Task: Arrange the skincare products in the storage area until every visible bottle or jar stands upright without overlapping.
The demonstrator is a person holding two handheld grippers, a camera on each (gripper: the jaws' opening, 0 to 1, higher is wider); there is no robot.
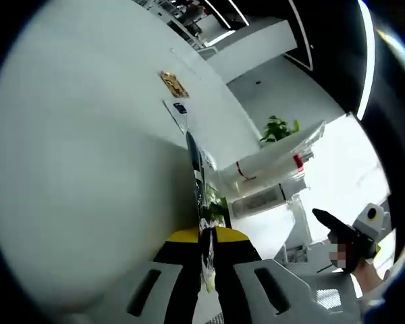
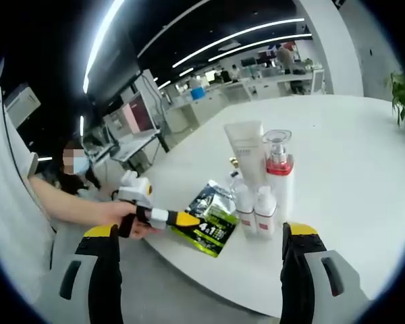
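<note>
- Two tools: left tool (image 2: 189,220) pinches the sachet (image 2: 211,217) at the tabletop (image 2: 344,162) edge; right tool (image 2: 201,270) gapes wide, holding nothing.
- Bottles (image 2: 256,210), tube (image 2: 246,150) stand just beside the sachet.

open-plan office | rows of desks (image 2: 270,81) | ceiling light strips (image 2: 243,37) | potted plant (image 2: 401,94)

Each gripper has black jaws capped in yellow, rising from pale grey housings with dark slots. The left gripper (image 2: 163,217), seen left of the right gripper's (image 2: 201,233) jaws, is white with a black band.
</note>
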